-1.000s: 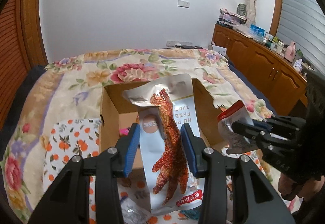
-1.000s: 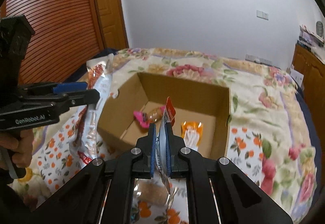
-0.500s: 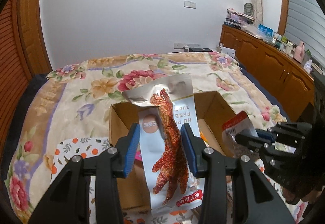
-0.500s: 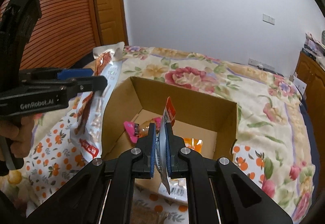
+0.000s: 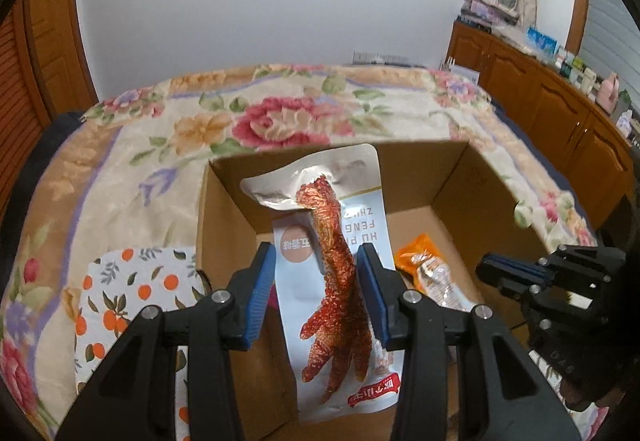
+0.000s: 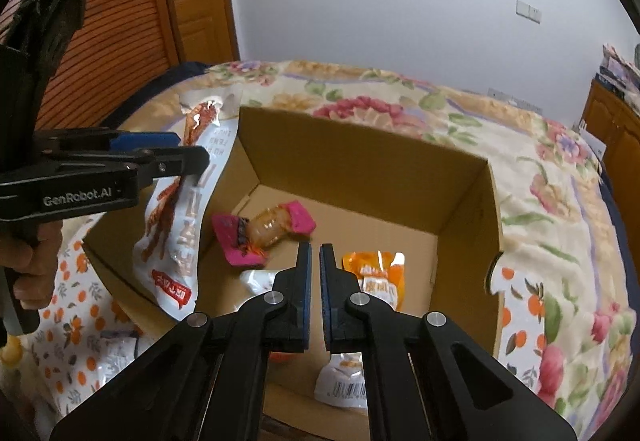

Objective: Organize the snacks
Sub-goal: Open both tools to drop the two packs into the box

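Left-wrist and right-wrist views of a cardboard box point(image 6: 360, 169) standing open on a bed with a floral blanket point(image 5: 280, 113).

Nearest in the left view, the left gripper point(image 5: 316, 293) clamps a long chicken-foot snack pouch point(image 5: 340, 265) across its width, both blue pads pressed to the pouch sides. The pouch hangs upright over the box's left wall, its lower end above the near-left corner.

Nearest in the right view, the right gripper point(image 6: 315, 293) has its jaws drawn together with only a slit between the pads and nothing in them. It hovers over the near edge of the box. A white packet with a barcode point(image 6: 342, 387) lies on the floor of the box just under it, at the near wall.

Farther in, an orange packet point(image 6: 378, 277) lies near the middle of the floor, and a pink-ended packet point(image 6: 264, 229) lies toward the left wall. A small white packet point(image 6: 256, 279) sits between the pink one and the right gripper. An orange-print cloth point(image 5: 132, 281) covers the blanket outside the box's near-left corner, with further small wrappers on it.

Step in hand, as judged: depositing the chicken-foot pouch in the box. The next move calls for carrying the pouch inward past the left wall, lowering it toward a bare part of the floor, then parting the jaws.
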A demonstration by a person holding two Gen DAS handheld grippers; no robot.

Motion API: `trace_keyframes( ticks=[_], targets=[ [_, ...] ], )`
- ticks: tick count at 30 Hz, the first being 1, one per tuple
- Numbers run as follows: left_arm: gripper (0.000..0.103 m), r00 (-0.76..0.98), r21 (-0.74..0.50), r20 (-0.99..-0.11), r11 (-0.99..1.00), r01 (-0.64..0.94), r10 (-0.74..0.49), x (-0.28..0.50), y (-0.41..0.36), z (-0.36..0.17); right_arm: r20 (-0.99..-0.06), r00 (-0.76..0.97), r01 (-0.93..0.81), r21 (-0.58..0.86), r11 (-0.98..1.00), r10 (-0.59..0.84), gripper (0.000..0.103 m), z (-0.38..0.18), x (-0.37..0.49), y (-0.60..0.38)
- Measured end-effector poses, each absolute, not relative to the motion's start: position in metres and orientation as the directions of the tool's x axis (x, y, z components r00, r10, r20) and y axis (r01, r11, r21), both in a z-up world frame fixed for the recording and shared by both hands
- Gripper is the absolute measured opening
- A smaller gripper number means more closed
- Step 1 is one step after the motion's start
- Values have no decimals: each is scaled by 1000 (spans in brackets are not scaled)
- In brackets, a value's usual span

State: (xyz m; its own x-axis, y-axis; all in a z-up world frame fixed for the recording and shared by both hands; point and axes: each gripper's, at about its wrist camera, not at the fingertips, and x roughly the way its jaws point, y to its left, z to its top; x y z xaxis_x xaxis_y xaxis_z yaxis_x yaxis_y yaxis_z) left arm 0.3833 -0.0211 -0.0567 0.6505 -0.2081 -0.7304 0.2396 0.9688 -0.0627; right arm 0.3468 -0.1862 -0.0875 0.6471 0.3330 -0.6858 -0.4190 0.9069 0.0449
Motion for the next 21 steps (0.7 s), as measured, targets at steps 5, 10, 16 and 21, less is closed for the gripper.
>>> trace_keyframes(
  ticks=[5, 10, 16, 21],
  targets=[
    [42, 629, -65, -751, 971, 231, -200, 386, -22, -67, -692, 634, -409, 79, 909, 346, 2, -91, 341, -192],
    [55, 632, -87, -749, 974, 208, -202, 381, -20, -64, -696, 626, -405, 96, 909, 352, 2, -92, 326, -195],
    [58, 638, -97, -737, 969, 229, -225, 352, -17, -47, -695, 626, -384, 122, 915, 355, 3, -81, 293, -208],
    [68, 648, -100, -725, 966, 240, -236, 318, -11, -28, -693, 632, -356, 139, 924, 348, 3, -67, 254, -223]
  ],
)
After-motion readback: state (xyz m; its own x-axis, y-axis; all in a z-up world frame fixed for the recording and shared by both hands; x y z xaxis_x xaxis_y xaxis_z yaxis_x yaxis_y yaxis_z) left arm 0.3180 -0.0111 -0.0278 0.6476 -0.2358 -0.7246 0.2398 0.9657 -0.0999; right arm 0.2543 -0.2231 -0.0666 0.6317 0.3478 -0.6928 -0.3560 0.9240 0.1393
